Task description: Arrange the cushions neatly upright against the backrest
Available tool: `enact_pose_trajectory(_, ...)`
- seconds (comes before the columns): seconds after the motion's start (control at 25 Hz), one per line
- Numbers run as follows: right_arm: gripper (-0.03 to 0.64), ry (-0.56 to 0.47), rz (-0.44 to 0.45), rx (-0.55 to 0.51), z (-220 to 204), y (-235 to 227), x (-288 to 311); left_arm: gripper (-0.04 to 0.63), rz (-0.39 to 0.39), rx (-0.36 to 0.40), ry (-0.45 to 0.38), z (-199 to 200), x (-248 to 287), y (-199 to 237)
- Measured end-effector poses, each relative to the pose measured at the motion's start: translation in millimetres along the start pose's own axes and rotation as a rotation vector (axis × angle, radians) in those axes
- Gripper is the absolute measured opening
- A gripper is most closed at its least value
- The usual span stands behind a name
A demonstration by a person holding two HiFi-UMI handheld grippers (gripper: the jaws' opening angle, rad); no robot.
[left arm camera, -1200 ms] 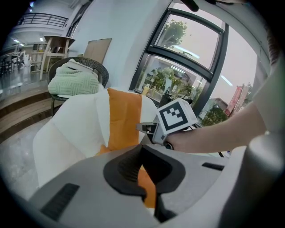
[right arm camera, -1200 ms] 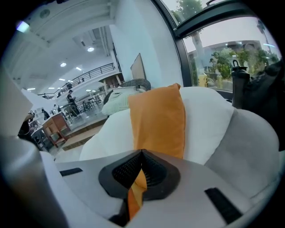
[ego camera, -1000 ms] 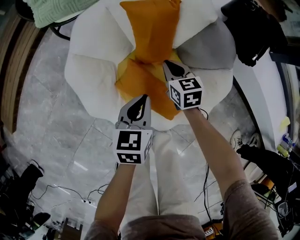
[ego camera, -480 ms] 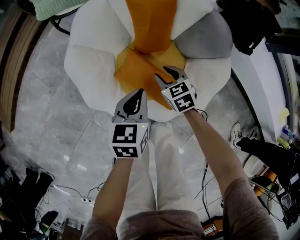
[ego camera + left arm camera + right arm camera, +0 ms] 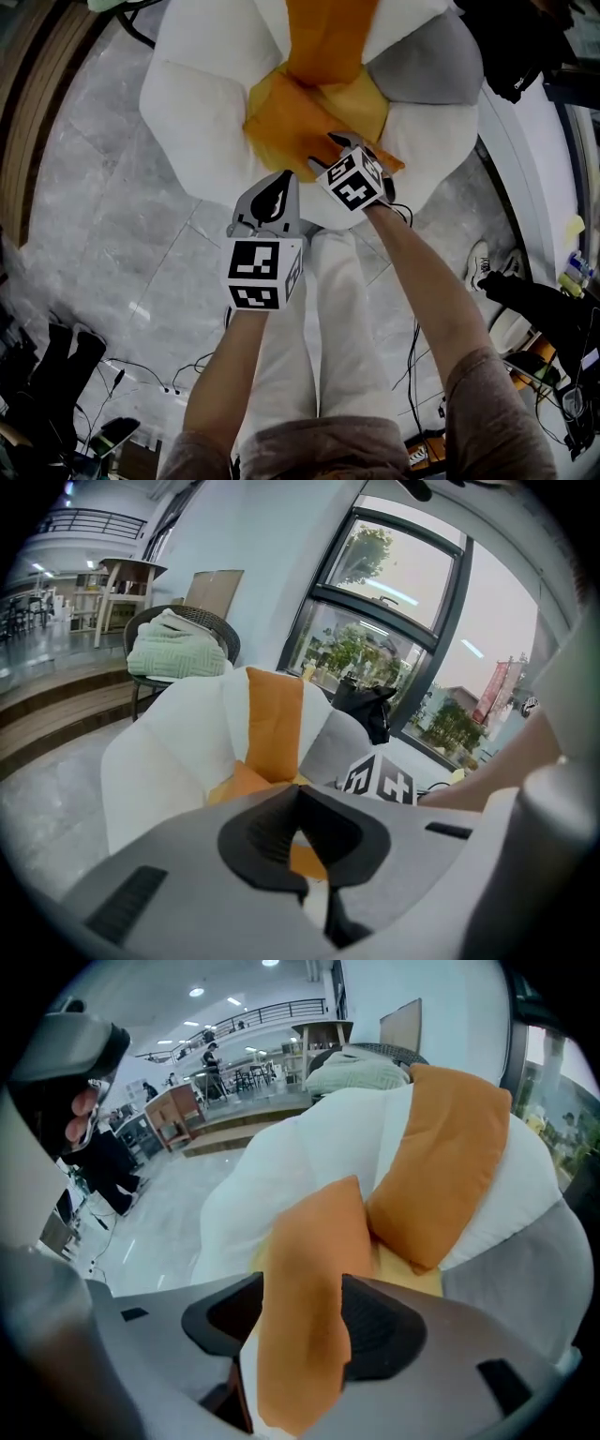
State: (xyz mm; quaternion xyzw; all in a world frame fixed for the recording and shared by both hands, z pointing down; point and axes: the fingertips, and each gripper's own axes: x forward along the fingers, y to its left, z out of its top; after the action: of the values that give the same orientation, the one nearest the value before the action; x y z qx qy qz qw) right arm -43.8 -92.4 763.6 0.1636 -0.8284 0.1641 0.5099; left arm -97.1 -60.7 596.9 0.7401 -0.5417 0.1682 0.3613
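A white armchair [image 5: 187, 103] holds two orange cushions. One orange cushion [image 5: 328, 37] [image 5: 441, 1162] stands upright against the backrest. The second orange cushion [image 5: 291, 136] [image 5: 309, 1297] lies on the seat. My right gripper [image 5: 342, 145] [image 5: 300, 1321] points steeply down at the seat's front right; its jaws have just been opening, and a fold of the lying cushion's edge sits between the pads. My left gripper [image 5: 278, 187] [image 5: 298, 832] hangs shut and empty just in front of the seat's front edge, left of the right one.
A grey pad [image 5: 427, 66] forms the chair's right side. Black clothing [image 5: 525, 47] lies on a white ledge at the right. A wicker chair with a green blanket [image 5: 178, 649] stands behind. Cables [image 5: 122, 375] and shoes [image 5: 483, 262] lie on the marble floor.
The right gripper came down and nearer, rolled, and went from shut to open over the lying cushion's edge. The left gripper drifted slightly and stayed shut.
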Motion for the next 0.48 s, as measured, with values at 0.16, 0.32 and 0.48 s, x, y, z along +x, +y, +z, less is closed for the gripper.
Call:
enact_pose_trajectory(0.16,0.250,0.058,-0.028,-0.015,-8,-8,22,0.005,0.005,-0.006,0.015,-8,2,12)
enact_pose_trajectory(0.32,0.250,0.061,-0.067,0.006,-7,-22,33,0.005,0.010,-0.012,0.027,-13,5,23)
enact_pose_trajectory(0.48,0.250,0.063,-0.077,0.009,-9,-28,32,0.005,0.010,-0.017,0.029,-14,6,21)
